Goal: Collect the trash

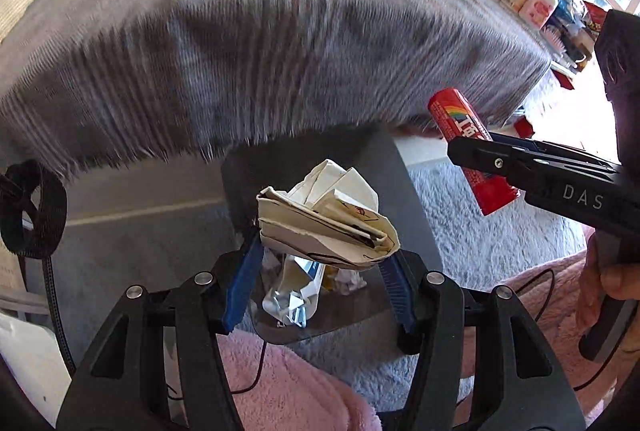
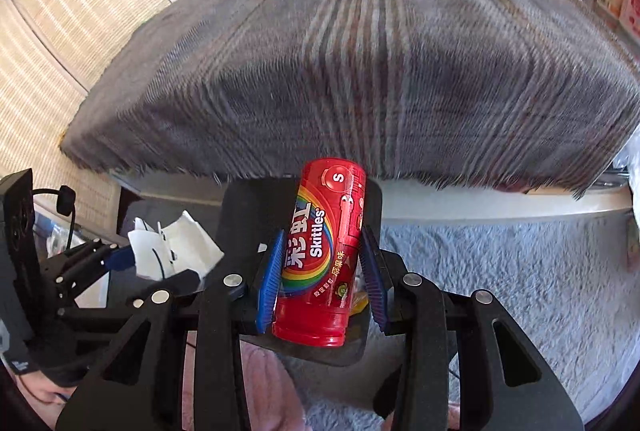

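Two grips, left gripper (image 1: pixel 320 255) clamping crumpled paper (image 1: pixel 326 221), right gripper (image 2: pixel 322 271) clamping Skittles tube (image 2: pixel 322 255)

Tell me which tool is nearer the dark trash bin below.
Left. The left tool, shut on the crumpled paper, hangs directly over the trash bin. The right tool, holding the red Skittles tube, sits off toward the bin's right edge.

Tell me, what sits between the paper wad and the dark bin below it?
Only air, in the left wrist view: the paper wad hangs above the bin.
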`<state>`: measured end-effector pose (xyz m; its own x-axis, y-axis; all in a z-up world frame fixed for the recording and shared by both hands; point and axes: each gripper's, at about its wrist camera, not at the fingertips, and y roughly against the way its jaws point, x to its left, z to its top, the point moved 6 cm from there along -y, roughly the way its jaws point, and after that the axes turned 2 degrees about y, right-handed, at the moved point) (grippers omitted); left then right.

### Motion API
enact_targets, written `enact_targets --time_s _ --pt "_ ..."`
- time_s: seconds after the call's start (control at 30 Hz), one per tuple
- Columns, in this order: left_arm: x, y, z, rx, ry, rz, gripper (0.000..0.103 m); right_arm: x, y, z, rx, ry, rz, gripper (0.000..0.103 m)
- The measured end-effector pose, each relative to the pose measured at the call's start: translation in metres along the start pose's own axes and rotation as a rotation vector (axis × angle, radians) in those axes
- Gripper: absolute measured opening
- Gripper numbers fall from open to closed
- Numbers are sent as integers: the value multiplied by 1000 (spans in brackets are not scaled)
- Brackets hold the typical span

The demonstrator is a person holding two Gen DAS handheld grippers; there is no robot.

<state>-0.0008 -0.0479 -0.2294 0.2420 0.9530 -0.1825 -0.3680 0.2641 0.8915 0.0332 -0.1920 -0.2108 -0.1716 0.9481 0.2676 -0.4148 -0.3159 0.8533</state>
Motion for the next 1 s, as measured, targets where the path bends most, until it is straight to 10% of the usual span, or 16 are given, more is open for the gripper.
enact_targets --time_s 0.7,1.0 --pt "21 -47 -20 56 56 13 61 -2 -45 -9 40 -62 29 42" --pt "23 4 11 -83 51 17 87 -19 4 16 -90 -108 -3 92"
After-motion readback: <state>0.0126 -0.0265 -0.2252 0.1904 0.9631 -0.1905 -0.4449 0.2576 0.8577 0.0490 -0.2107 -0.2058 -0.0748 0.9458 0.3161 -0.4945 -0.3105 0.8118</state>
